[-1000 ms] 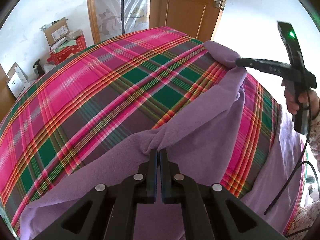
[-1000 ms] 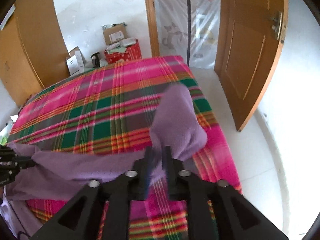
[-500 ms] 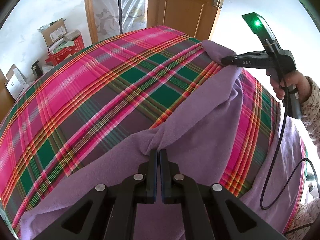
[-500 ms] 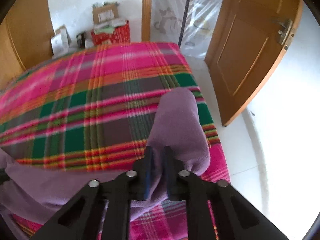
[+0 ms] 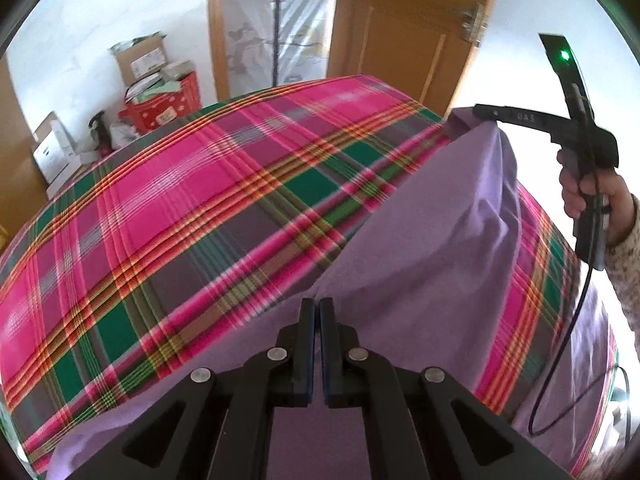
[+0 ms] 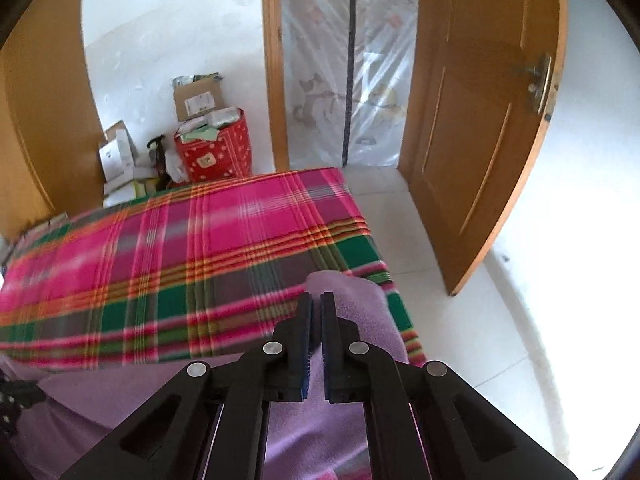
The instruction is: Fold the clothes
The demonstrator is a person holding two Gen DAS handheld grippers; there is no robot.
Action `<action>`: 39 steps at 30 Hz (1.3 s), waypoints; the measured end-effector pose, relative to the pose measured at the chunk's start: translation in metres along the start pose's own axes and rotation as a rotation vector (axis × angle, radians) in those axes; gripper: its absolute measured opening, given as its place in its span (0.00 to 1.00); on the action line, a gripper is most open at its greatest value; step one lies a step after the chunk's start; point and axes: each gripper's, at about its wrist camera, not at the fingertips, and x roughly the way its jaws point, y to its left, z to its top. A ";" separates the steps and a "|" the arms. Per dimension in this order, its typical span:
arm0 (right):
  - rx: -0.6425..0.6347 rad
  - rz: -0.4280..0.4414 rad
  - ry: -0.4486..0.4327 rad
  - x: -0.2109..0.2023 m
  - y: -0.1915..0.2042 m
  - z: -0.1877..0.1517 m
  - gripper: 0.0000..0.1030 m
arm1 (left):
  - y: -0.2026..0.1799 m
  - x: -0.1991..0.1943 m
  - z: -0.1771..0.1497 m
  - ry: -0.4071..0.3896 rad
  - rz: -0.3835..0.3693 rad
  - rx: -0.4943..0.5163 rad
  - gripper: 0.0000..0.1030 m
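A lilac fleece garment [image 5: 432, 248] lies stretched across the near part of a bed with a pink, green and orange plaid cover [image 5: 192, 208]. My left gripper [image 5: 318, 304] is shut on a fold of its edge. At the upper right of the left wrist view, my right gripper [image 5: 480, 114] pinches another corner, lifted off the bed, held by a hand in a patterned sleeve [image 5: 588, 192]. From the right wrist camera, the right gripper [image 6: 316, 300] is shut on the lilac garment [image 6: 356, 312] near the bed's right edge.
A wooden door [image 6: 480, 152] stands open to the right of the bed, beside a plastic-covered doorway [image 6: 348, 92]. Cardboard boxes [image 6: 196, 100] and a red bag [image 6: 216, 152] sit on the floor behind the bed. White tiled floor [image 6: 480, 340] runs along the right side.
The right gripper's jaws closed on the garment's corner and lifted it up and forward over the bed. The left gripper moved forward with its fold; the fabric between them is now raised.
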 end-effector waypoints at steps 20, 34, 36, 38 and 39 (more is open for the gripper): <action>0.193 0.176 0.032 0.037 -0.036 0.015 0.23 | 0.030 0.022 0.013 0.020 0.012 -0.141 0.05; 0.354 0.289 0.060 -0.007 -0.090 -0.034 0.26 | 0.020 -0.049 -0.034 -0.033 -0.004 -0.161 0.16; 0.340 0.323 0.064 -0.012 -0.085 -0.043 0.26 | 0.019 -0.061 -0.046 -0.030 0.002 -0.161 0.17; 0.324 0.344 0.081 -0.013 -0.078 -0.051 0.26 | 0.017 -0.071 -0.057 -0.030 0.023 -0.168 0.17; 0.325 0.350 0.090 -0.012 -0.075 -0.056 0.26 | 0.017 -0.077 -0.064 -0.035 0.029 -0.180 0.17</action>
